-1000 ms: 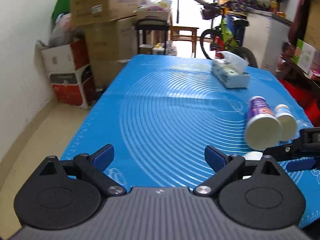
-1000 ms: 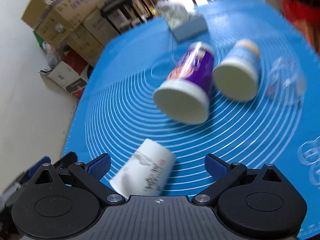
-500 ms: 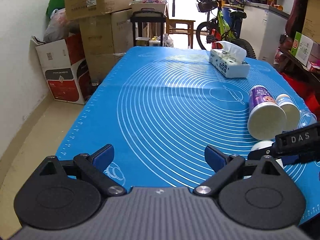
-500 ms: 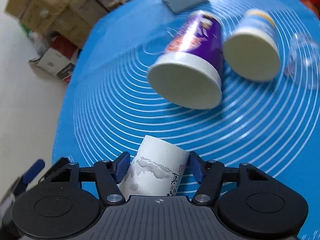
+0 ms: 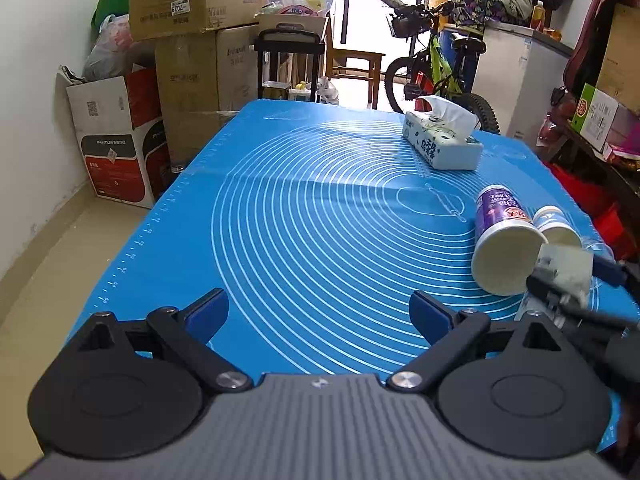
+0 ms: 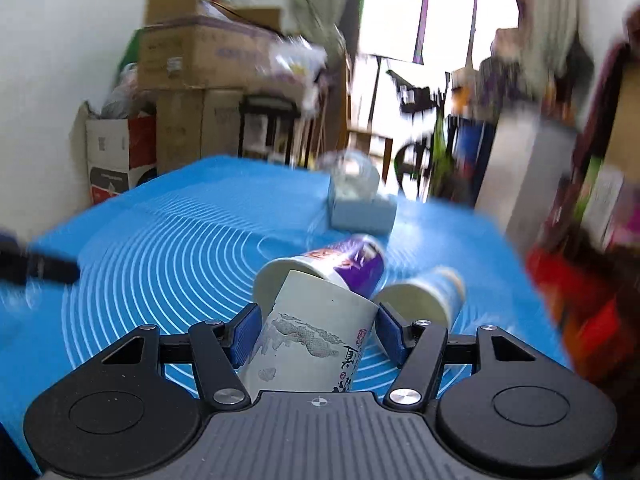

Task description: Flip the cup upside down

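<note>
My right gripper [image 6: 316, 332] is shut on a white paper cup [image 6: 316, 340] with grey print, holding it off the blue mat [image 6: 168, 248] with its closed base pointing away from me. The same cup [image 5: 564, 270] shows blurred at the right edge of the left wrist view, between the right gripper's fingers. My left gripper [image 5: 318, 312] is open and empty above the near edge of the mat [image 5: 312, 216].
A purple paper cup [image 5: 502, 244] and a smaller blue-white cup [image 5: 558, 228] lie on their sides at the mat's right. A tissue box [image 5: 442, 144] stands further back. Cardboard boxes [image 5: 120, 132], a black cart and a bicycle stand beyond the table.
My right gripper closed on the white cup, lifted it off the mat and tilted up toward level. The left gripper stayed open and hardly moved.
</note>
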